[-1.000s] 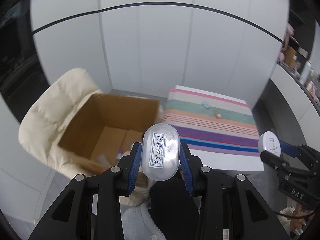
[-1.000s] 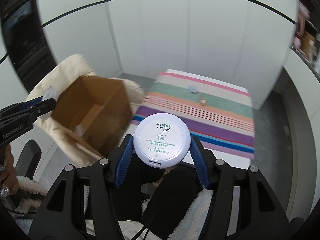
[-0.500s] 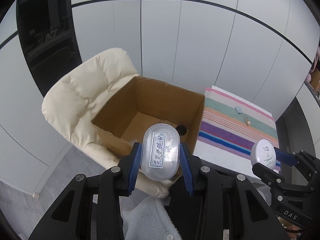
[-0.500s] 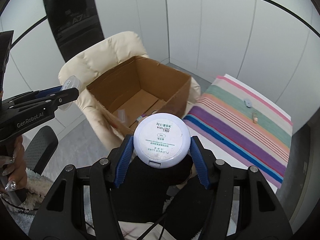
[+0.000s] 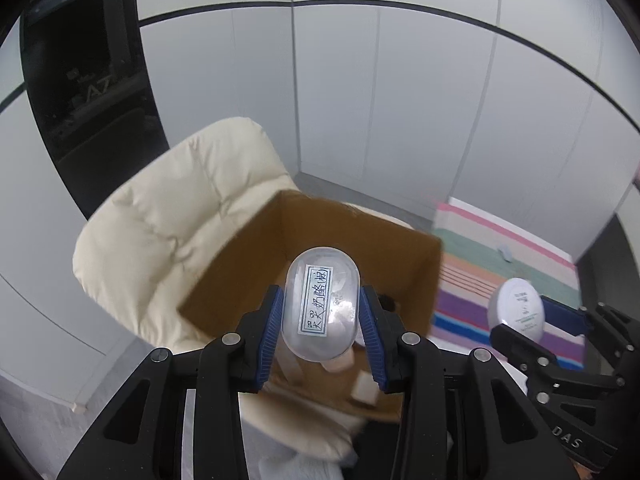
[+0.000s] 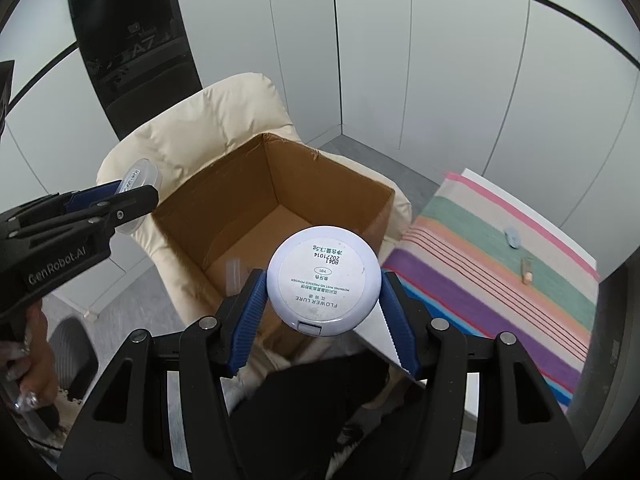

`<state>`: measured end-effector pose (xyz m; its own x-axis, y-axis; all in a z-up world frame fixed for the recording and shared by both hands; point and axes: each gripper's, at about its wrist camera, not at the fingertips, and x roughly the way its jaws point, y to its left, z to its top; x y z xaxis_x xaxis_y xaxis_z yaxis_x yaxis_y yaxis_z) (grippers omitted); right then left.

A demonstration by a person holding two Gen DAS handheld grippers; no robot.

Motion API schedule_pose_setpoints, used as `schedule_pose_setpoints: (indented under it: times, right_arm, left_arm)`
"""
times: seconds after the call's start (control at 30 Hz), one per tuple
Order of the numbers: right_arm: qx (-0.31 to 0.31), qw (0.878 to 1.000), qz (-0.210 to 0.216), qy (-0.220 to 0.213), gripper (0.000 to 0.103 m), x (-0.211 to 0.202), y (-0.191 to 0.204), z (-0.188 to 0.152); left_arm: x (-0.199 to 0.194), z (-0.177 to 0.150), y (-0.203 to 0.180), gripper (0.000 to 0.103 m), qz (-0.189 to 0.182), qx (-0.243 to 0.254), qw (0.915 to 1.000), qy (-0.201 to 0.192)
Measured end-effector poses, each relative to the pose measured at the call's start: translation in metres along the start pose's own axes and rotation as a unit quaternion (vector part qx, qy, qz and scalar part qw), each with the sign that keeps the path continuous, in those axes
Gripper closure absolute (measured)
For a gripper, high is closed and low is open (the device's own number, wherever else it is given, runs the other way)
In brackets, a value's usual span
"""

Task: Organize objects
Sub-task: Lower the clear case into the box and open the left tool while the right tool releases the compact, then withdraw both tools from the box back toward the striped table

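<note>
My left gripper (image 5: 321, 320) is shut on a clear oval container (image 5: 320, 304) with a handwritten label, held above the near edge of an open cardboard box (image 5: 360, 232). My right gripper (image 6: 323, 288) is shut on a round white powder compact (image 6: 323, 280), held above the box's (image 6: 276, 184) near right corner. The box sits on a cream padded chair (image 6: 208, 128). Each gripper shows in the other's view: the right one with the compact (image 5: 518, 308), the left one with the clear container (image 6: 136, 184).
A table with a striped cloth (image 6: 500, 256) stands right of the box, holding a small blue item (image 6: 512, 237) and a small tan item (image 6: 527, 272). Small items lie in the box bottom (image 6: 234, 268). White wall panels are behind; a dark glass cabinet (image 6: 128, 40) is at left.
Both grippers have swung left from the striped table toward the box and chair, each still holding its object. The box now lies directly under both grippers.
</note>
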<state>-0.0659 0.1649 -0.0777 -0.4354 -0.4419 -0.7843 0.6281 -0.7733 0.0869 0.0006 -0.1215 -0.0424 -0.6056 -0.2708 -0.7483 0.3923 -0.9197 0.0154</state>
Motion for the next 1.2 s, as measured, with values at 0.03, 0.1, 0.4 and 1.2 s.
schedule_pose_setpoints:
  times: [0.03, 0.1, 0.4, 1.2]
  right_arm:
    - [0.001, 1.000, 0.000, 0.002, 0.043, 0.009, -0.002, 0.008]
    - [0.000, 1.000, -0.003, 0.004, 0.043, 0.024, -0.004, 0.021]
    - [-0.015, 1.000, -0.004, 0.007, 0.023, 0.083, -0.004, 0.056]
    - [0.005, 1.000, -0.022, -0.005, 0.000, 0.085, -0.013, 0.054]
  left_arm:
    - [0.008, 0.004, 0.000, 0.064, 0.002, -0.001, 1.0000, 0.000]
    - [0.025, 0.012, 0.002, 0.064, 0.007, -0.004, 1.0000, 0.004]
    - [0.074, 0.013, 0.015, 0.024, 0.014, -0.002, 0.9999, 0.004]
    - [0.076, 0.008, 0.025, 0.014, -0.002, -0.010, 0.9996, 0.025]
